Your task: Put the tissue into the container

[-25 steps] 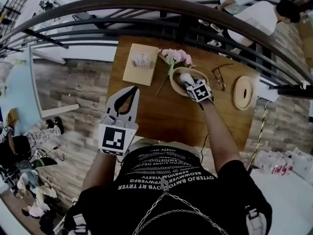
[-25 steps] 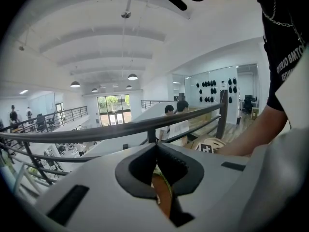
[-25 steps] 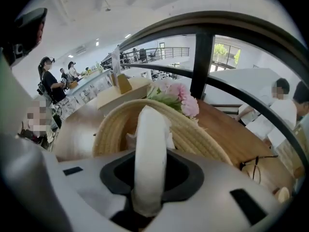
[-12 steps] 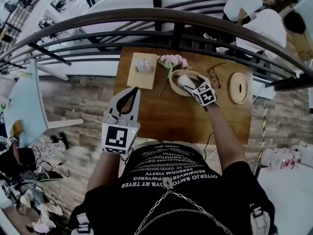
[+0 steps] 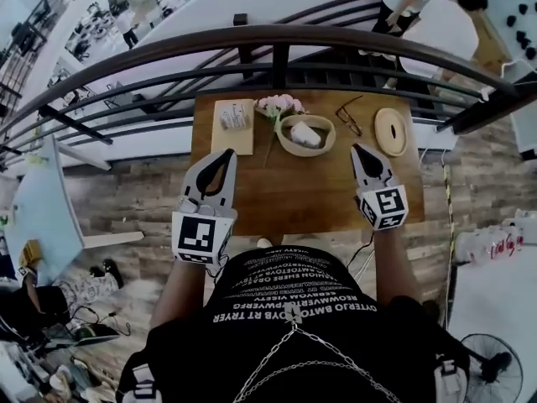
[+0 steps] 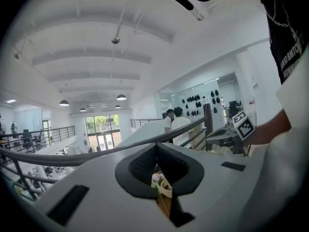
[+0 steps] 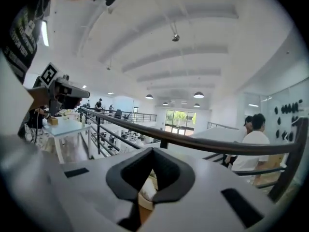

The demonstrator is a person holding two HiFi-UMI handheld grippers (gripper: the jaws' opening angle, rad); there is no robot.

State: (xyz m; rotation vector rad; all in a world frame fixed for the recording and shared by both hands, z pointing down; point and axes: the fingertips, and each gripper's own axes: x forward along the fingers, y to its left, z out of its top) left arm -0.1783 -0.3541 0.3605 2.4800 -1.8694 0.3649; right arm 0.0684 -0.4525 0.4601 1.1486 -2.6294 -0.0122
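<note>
A crumpled white tissue (image 5: 305, 134) lies in the pale oval bowl (image 5: 285, 143) at the back of the wooden table (image 5: 277, 196). My right gripper (image 5: 359, 147) hangs to the right of the bowl and nearer me, well clear of it. Its jaws have just been closing and now stand shut with nothing between them. My left gripper (image 5: 227, 153) is held over the table's left side, also shut and empty. Through the left gripper view's jaw gap I see the flowers and the bowl (image 6: 164, 183). The right gripper view shows the bowl (image 7: 146, 190) below its jaws.
A tissue pack (image 5: 233, 116) sits on a light board at the back left, with pink flowers (image 5: 279, 103) beside the bowl. Glasses (image 5: 348, 116) and a round wooden lid (image 5: 390, 131) lie at the back right. A dark railing (image 5: 277, 36) runs behind the table, with people beyond it.
The right gripper has left the bowl, with the tissue staying in it, and has drawn back to the right and upward. The left gripper has risen a little.
</note>
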